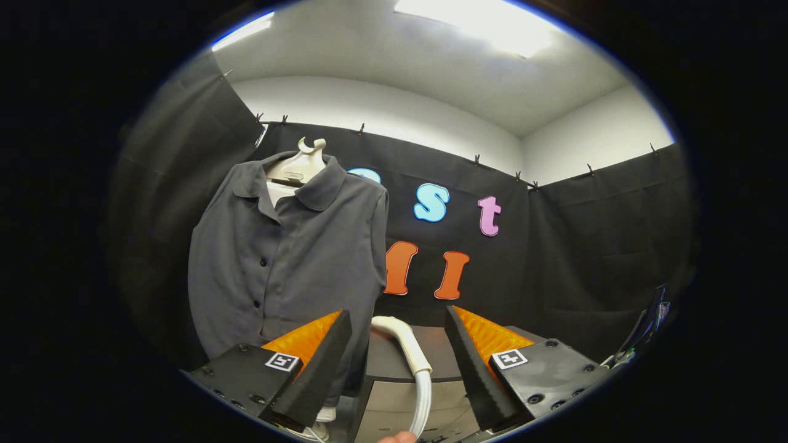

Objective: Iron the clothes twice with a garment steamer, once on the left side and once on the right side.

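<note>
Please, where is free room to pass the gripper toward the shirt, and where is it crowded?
Free room lies right of the grey shirt, in front of the black cloth wall, above the grey unit. It is crowded between the fingers of the open hand-held gripper, where the white hose rises.

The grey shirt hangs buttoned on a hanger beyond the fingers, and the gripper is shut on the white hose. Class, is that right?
Not quite. In the gripper view the gripper is open; the white hose passes between its fingers unclamped. The grey shirt does hang on the hanger.
</note>
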Available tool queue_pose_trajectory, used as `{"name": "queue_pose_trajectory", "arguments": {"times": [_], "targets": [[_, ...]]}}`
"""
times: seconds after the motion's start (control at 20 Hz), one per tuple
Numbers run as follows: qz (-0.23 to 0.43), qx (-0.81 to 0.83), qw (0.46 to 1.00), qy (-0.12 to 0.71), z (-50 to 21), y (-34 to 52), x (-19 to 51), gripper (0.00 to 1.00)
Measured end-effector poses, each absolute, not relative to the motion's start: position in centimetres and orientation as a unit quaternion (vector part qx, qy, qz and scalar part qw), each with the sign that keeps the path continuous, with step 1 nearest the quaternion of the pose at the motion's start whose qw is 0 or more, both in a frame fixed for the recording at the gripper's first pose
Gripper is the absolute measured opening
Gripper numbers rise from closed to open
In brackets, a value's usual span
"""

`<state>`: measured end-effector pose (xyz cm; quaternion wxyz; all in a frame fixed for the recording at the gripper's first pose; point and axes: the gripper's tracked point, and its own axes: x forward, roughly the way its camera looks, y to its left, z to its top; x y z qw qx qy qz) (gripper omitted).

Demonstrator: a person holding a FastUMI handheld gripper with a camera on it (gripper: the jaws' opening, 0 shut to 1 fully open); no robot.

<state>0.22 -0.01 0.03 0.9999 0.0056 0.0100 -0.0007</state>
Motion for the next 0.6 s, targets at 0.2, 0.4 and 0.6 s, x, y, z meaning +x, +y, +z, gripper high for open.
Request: {"name": "queue_pose_trajectory", "arguments": {"times": [0.2,0.4,0.6], "targets": [[-0.007,0.011,1.000,0.011,0.1,-0.5,0.2,0.98],[-0.017,0.020,1.000,0.013,0.7,-1.3,1.0,0.98],[-0.056,0.022,0.997,0.038,0.1,-3.7,2.9,0.98]]}}
